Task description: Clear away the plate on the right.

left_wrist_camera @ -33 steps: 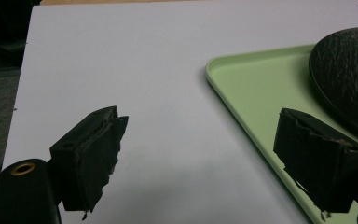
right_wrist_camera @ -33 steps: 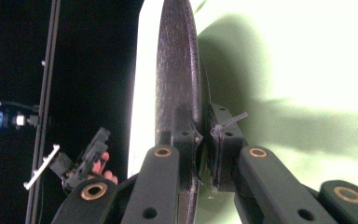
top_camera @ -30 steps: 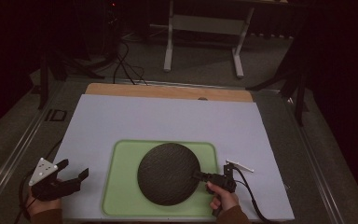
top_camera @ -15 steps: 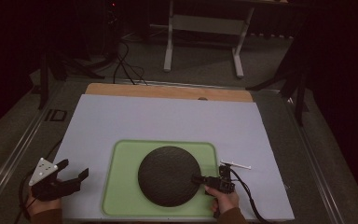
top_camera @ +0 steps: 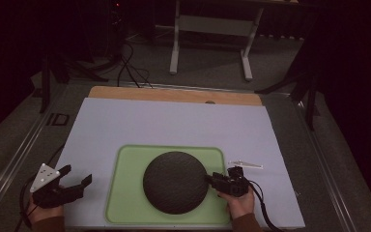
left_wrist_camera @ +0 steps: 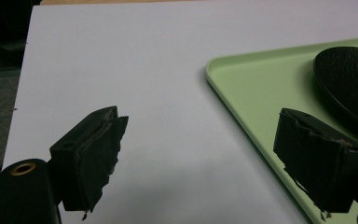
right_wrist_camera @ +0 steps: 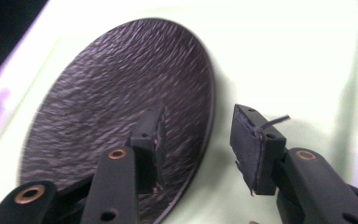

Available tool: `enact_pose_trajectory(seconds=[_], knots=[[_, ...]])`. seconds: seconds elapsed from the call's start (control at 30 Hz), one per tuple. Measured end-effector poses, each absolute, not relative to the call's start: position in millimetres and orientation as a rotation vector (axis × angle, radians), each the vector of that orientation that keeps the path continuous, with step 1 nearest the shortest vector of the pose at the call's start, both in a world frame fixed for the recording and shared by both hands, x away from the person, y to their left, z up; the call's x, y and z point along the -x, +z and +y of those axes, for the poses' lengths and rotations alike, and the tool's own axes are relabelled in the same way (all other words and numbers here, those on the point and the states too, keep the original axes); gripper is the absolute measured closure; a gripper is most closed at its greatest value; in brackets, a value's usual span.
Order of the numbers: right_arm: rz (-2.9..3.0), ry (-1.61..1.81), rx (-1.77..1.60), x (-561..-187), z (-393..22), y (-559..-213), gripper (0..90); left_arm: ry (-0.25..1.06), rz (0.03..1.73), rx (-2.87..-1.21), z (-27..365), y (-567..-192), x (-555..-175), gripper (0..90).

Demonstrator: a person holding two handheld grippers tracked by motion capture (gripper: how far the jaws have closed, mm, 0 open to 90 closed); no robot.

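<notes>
Since 1 second ago the right gripper [top_camera: 212,180] has slid leftward up to the right rim of the black disc [top_camera: 175,181], while the left gripper [top_camera: 75,178] has stayed put. That disc lies on the green tray [top_camera: 125,193] atop the white table [top_camera: 174,121]. Seen from the right gripper view, the 2 jaws straddle the disc's edge, spread apart, though blur hides whether either pad touches. Well left of the tray, the left gripper stands wide open over bare table.

Right gripper [right_wrist_camera: 198,144] fingers straddle the black plate's [right_wrist_camera: 112,102] rim (not closed).
</notes>
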State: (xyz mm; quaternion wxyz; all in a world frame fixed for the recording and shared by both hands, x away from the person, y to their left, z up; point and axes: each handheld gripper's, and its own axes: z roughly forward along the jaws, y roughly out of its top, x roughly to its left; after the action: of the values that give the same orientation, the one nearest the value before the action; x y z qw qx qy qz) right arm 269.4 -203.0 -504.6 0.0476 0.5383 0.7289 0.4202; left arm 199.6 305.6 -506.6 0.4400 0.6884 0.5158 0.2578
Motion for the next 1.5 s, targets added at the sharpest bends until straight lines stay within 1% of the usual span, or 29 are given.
enact_pose_trajectory(seconds=[0.13,0.27,0.67,1.1,1.2,1.23,1.33,1.5], knots=[[2.231,1.207,-1.49,-268,-203,-493,48.5,0.641,1.28,-1.709,305,-507,-199,15.0],[2.224,1.179,-1.436,-270,-210,-487,45.6,0.642,1.283,-1.708,306,-507,-199,15.0],[2.154,1.09,-1.404,-268,-265,-478,41.9,0.643,1.284,-1.707,306,-507,-199,15.0],[2.04,1.068,-1.362,-252,-316,-482,31.8,0.651,1.286,-1.703,306,-506,-199,15.0],[2.027,1.078,-1.345,-248,-322,-483,28.9,0.652,1.287,-1.699,306,-506,-199,15.0],[2.013,1.076,-1.323,-244,-328,-484,26.1,0.652,1.287,-1.698,306,-506,-199,15.0],[1.98,1.092,-1.294,-237,-335,-485,22.0,0.658,1.286,-1.695,307,-506,-198,15.0],[1.941,1.097,-1.241,-227,-340,-490,19.2,0.666,1.278,-1.686,307,-504,-197,14.9]])
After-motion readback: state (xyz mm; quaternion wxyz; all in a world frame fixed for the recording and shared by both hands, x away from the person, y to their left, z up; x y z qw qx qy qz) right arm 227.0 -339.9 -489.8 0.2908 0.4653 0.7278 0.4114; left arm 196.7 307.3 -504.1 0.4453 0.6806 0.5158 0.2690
